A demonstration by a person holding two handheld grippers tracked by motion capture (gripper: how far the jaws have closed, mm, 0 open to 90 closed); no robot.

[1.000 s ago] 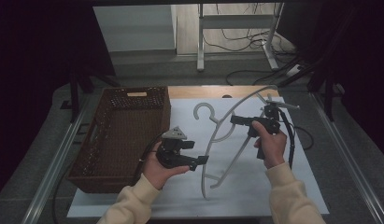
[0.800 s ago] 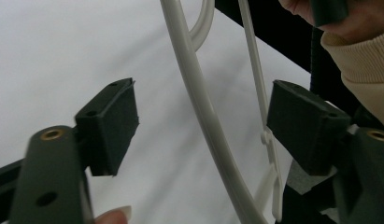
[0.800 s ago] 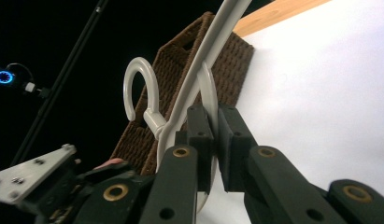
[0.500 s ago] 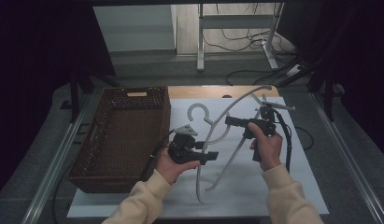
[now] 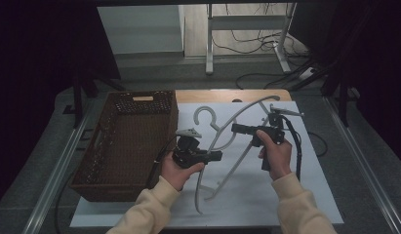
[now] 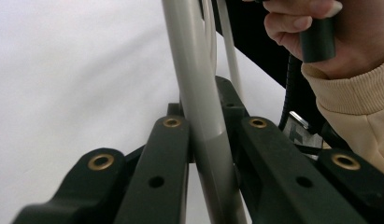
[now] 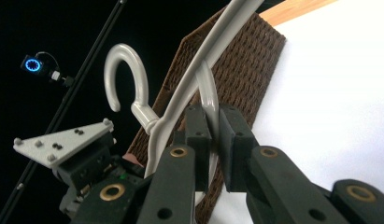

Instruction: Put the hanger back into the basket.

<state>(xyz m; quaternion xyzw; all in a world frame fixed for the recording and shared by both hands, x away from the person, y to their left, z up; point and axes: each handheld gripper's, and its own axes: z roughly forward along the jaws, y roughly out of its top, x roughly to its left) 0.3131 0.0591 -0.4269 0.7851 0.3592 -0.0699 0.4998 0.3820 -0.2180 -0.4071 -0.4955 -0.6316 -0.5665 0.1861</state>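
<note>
A grey plastic hanger (image 5: 247, 110) is held tilted above the white sheet (image 5: 315, 180), its hook (image 5: 203, 115) pointing toward the basket. My left gripper (image 5: 216, 156) is shut on the hanger's lower arm. In the left gripper view the grey bar (image 6: 197, 84) runs between the closed jaws of that gripper (image 6: 206, 116). My right gripper (image 5: 235, 128) is shut on the hanger near its neck. In the right gripper view, the jaws of the right gripper (image 7: 213, 114) pinch a thin grey strip just below the hook (image 7: 133, 70).
A brown woven basket (image 5: 105, 161) stands at the left on the sheet's edge, also seen as the basket (image 7: 245, 60) behind the hanger. The left gripper's grey plate (image 7: 63, 140) sits close below the hook. The person's right hand (image 6: 320, 37) shows past the left jaws.
My left gripper has moved right to the hanger's lower arm and shut on it. The right gripper kept its hold, and the hanger has risen and tilted a little.
</note>
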